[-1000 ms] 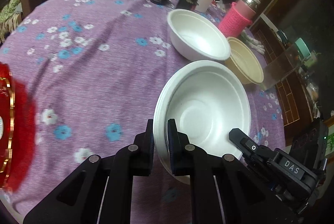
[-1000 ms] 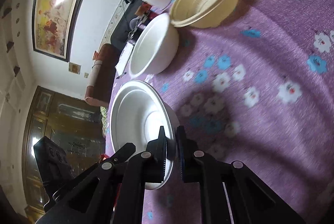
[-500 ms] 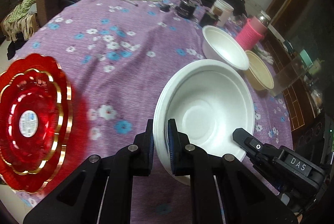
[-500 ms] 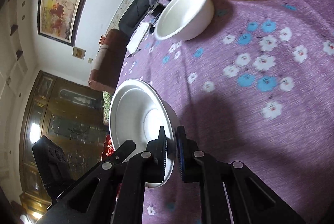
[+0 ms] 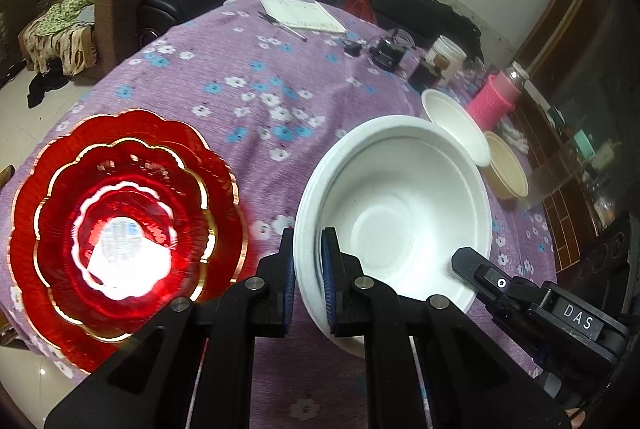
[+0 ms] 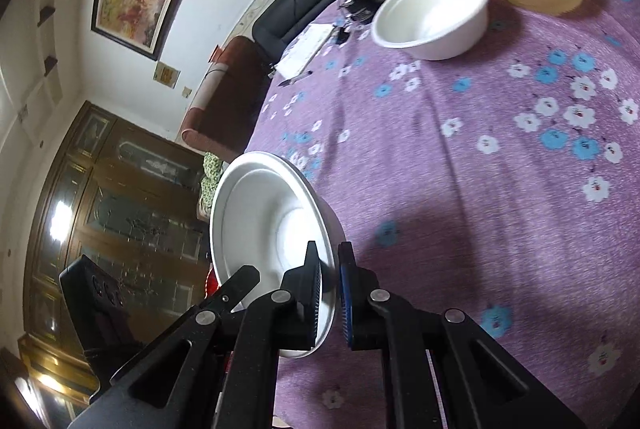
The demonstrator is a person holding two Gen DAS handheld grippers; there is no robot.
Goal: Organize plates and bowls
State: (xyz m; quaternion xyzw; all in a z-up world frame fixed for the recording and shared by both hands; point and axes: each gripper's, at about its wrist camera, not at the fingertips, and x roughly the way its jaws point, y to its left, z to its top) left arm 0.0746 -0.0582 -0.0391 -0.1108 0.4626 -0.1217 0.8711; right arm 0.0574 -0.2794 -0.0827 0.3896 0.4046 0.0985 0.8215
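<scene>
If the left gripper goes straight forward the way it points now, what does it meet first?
The left gripper, shut on the white bowl, would probably meet the purple flowered tablecloth first; depth is unclear.

Right gripper body: I read "DAS" in white letters on its black label, just beside the white bowl that I hold.
Sticker on red plate: print too blurred to read.

Purple tablecloth with white and blue flowers; red gold-rimmed plates at nine o'clock; white bowl
</scene>
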